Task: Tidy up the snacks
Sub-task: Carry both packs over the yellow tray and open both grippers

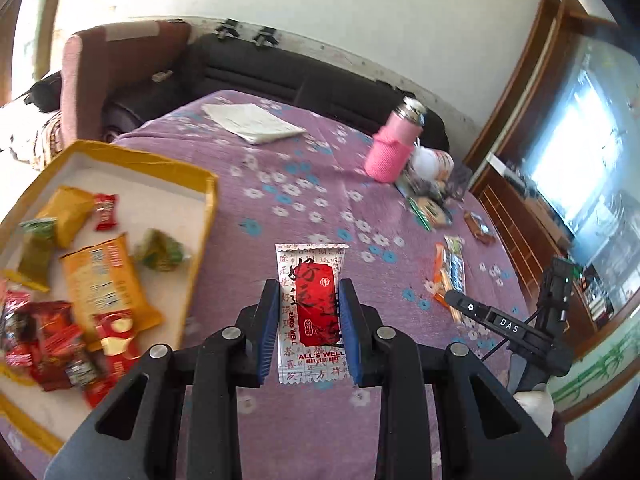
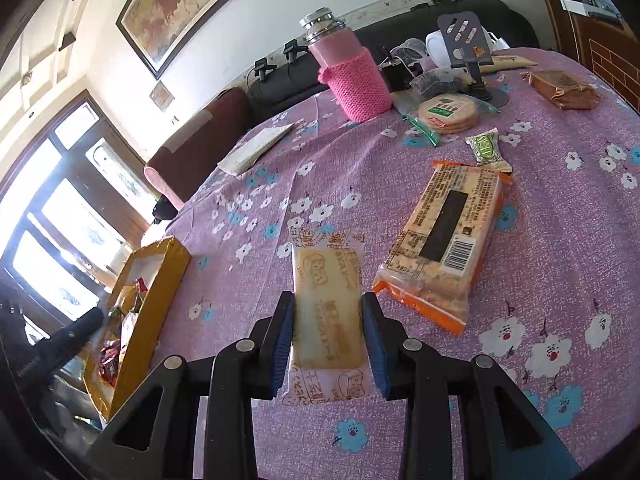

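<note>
— Tongs first, left wrist view: what do the left tongs [image 1: 309, 320] have?

— They are closed narrow on a red-and-white snack packet [image 1: 311, 312], held lengthwise above the table [image 1: 280, 184]. The yellow tray [image 1: 210, 200] sits just to the left. I'd carry the packet over the tray's rim before letting go, and set it on the bare white part rather than on the heap.

— How many in the tray?

— Roughly ten snacks; the red ones at the near end overlap, so I cannot count them exactly. One tray, one pink-sleeved flask [image 1: 394, 148].

— And the right wrist view?

— The right tongs [image 2: 329, 340] grip one pale biscuit packet [image 2: 326, 312] by its long edges, above the table, the tray well to the left. Keep it level while crossing. Loose on the cloth: one orange-edged cracker pack [image 2: 444, 236], one green candy [image 2: 486, 148], one round cracker pack [image 2: 448, 114], one brown packet [image 2: 564, 90].
</note>
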The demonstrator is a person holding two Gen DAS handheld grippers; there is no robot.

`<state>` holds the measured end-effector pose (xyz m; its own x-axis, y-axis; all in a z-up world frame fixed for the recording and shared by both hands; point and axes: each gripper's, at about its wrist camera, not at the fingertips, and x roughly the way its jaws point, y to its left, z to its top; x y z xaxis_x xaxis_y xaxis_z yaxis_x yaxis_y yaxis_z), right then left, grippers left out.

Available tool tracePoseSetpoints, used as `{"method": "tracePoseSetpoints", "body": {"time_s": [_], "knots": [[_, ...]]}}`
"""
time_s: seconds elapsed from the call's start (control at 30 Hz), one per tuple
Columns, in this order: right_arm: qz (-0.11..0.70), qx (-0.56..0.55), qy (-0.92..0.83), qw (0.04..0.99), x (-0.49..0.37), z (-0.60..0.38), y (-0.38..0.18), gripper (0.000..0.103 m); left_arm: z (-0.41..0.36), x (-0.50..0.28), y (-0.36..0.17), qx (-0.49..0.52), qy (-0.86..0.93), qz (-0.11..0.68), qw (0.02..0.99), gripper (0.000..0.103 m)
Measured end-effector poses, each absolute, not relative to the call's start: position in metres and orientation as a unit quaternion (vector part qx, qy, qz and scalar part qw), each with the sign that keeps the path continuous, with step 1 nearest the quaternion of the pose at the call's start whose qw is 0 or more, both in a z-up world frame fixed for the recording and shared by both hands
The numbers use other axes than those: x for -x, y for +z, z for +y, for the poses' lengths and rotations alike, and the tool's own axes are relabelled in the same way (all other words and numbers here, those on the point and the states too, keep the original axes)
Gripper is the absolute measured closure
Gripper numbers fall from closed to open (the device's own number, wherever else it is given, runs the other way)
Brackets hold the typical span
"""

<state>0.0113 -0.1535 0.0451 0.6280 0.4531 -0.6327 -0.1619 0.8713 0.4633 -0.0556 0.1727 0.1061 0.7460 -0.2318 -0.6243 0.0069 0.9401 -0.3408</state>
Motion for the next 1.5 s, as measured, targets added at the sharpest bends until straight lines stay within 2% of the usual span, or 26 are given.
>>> {"method": "tracePoseSetpoints", "body": {"time_s": [0.27, 0.63, 1.07, 1.5], "knots": [[0.398, -0.172, 0.173, 0.884, -0.011, -0.147, 0.042, 0.068, 0.217, 0.077, 0.098, 0.204, -0.035, 0.342, 0.916, 0.077], [0.391, -0.163, 0.171, 0.890, -0.008, -0.144, 0.045, 0.068, 0.231, 0.082, 0.100, 0.213, -0.034, 0.333, 0.918, 0.077], [0.399, -0.171, 0.171, 0.885, -0.012, -0.147, 0.040, 0.068, 0.208, 0.073, 0.173, 0.162, -0.072, 0.266, 0.948, 0.077], [0.390, -0.162, 0.176, 0.889, -0.007, -0.135, 0.051, 0.068, 0.261, 0.093, 0.143, 0.205, -0.025, 0.284, 0.936, 0.077]]}}
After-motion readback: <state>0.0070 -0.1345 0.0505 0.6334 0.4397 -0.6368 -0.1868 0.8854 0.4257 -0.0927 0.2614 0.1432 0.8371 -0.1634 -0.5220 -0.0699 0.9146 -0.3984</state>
